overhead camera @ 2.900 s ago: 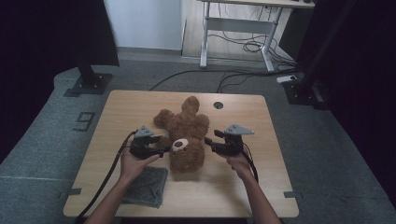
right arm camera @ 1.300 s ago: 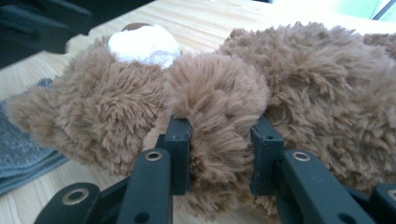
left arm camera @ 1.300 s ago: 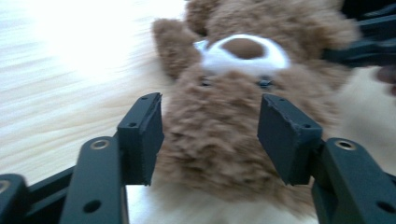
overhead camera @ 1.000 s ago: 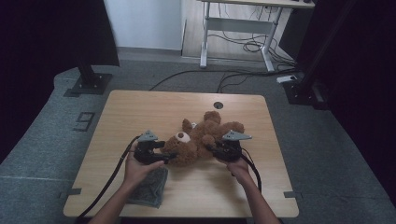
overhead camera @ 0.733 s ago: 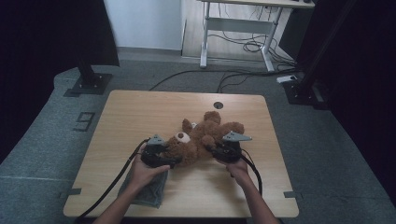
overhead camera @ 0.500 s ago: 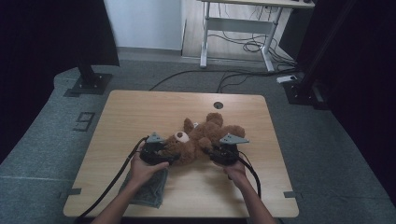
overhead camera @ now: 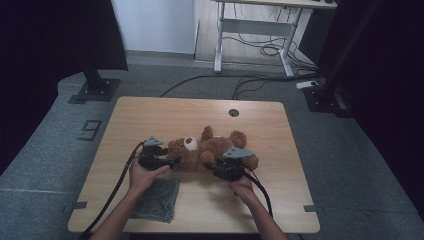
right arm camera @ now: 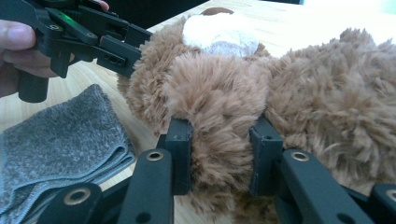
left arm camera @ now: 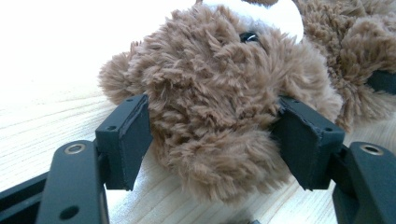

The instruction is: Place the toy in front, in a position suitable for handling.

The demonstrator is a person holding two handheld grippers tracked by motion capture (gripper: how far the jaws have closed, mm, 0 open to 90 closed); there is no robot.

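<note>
Slippage was the main risk: the teddy bear [overhead camera: 210,150] lay at the bench's [overhead camera: 280,200] 6 o'clock side. The right hand-held gripper [right arm camera: 219,154] pinched only plush limb; the left hand-held gripper [left arm camera: 215,135], just closing, apparently squeezed its head, so fur could pull free.

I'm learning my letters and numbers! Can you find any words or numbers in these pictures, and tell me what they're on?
"9": a dark figure marked on the grey floor left of the table; it reads as a 9 from the high view.
The teddy bear, the grey cloth and both grippers show no writing that can be read.
</note>
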